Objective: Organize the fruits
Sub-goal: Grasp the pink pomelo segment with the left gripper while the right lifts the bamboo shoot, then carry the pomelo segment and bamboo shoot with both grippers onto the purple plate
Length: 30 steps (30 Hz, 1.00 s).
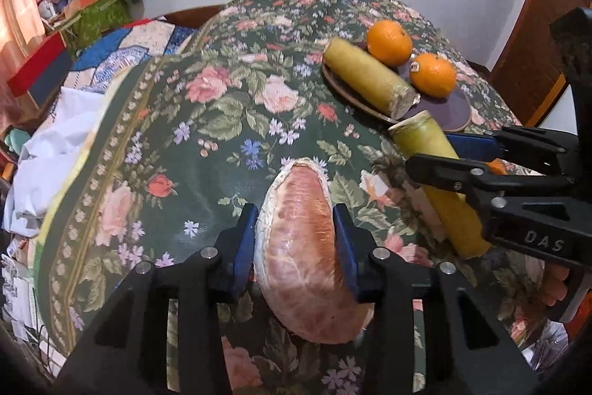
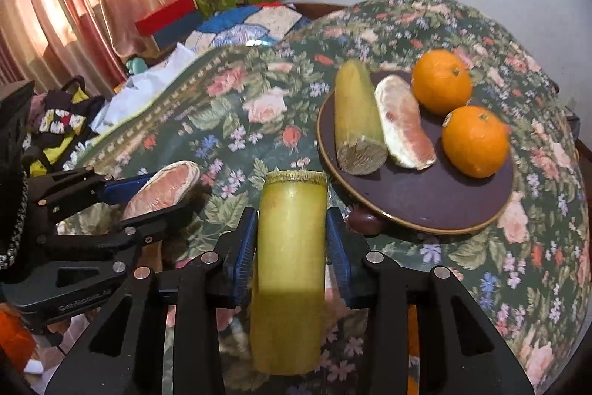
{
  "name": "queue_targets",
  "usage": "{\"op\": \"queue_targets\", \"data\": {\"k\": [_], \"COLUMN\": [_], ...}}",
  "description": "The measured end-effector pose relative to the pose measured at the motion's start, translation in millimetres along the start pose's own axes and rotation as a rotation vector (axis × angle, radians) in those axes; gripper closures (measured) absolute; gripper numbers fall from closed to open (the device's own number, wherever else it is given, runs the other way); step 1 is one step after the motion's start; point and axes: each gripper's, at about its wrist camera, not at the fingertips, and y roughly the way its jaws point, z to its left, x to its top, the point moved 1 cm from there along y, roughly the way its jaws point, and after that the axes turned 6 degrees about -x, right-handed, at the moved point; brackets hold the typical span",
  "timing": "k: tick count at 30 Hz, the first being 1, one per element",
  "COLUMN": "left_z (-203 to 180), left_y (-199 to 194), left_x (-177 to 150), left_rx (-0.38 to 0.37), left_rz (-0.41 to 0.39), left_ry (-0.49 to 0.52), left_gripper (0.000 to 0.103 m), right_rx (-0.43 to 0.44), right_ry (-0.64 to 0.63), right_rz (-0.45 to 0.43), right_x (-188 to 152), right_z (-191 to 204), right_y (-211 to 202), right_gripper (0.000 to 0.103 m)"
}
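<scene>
Here, largest first:
Tablecloth [image 2: 259, 91]: a dark green floral cloth covers the whole table under me, and everything below sits on or over it.
Plate [image 2: 436, 206]: dark brown and round, on the cloth ahead and to the right of my right gripper; a small dark foot shows under its near rim.
Left gripper [image 1: 296, 243]: my blue pads are closed against both sides of the pomelo wedge in my grip, jaws parted only by its width.
Right gripper [image 2: 290, 243]: my blue pads press both flanks of the sugarcane piece in my grip, jaws spread just as wide as the stalk.
Sugarcane piece in my grip [image 2: 288, 276]: yellow-green, lying lengthwise between my right fingers, its cut end pointing forward, just short of the plate's near rim.
Pomelo wedge in my grip [image 1: 299, 265]: pink flesh with white pith, pointing forward between my left fingers above the cloth, to the left of the plate and apart from it.
Sugarcane piece on the plate [image 2: 357, 121]: lying along the plate's left side, frayed cut end toward me.
Pomelo wedge on the plate [image 2: 405, 128]: just beside that stalk, on its right.
Far orange [image 2: 442, 82]: at the plate's back.
Near orange [image 2: 475, 141]: just in front of the far one, on the plate's right side.
</scene>
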Motion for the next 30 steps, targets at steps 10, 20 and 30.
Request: {"op": "queue_targets", "data": {"k": [10, 20, 30], "left_z": [-22, -45, -71], "left_y": [-51, -70, -54], "left_x": [15, 38, 61], "left_rx": [-0.001, -0.042, -0.098], "left_rz": [-0.115, -0.189, -0.202], "left_ry": [0.024, 0.038, 0.063], "left_gripper": [0.063, 0.063, 0.063], "right_rx": [-0.038, -0.099, -0.159], "right_ry": [0.030, 0.084, 0.153], "right_rz": [-0.113, -0.203, -0.220], "right_x": [5, 5, 2], "right_z": [-11, -40, -82], "right_y": [-50, -89, -97], "right_gripper": [0.070, 0.070, 0.070]}}
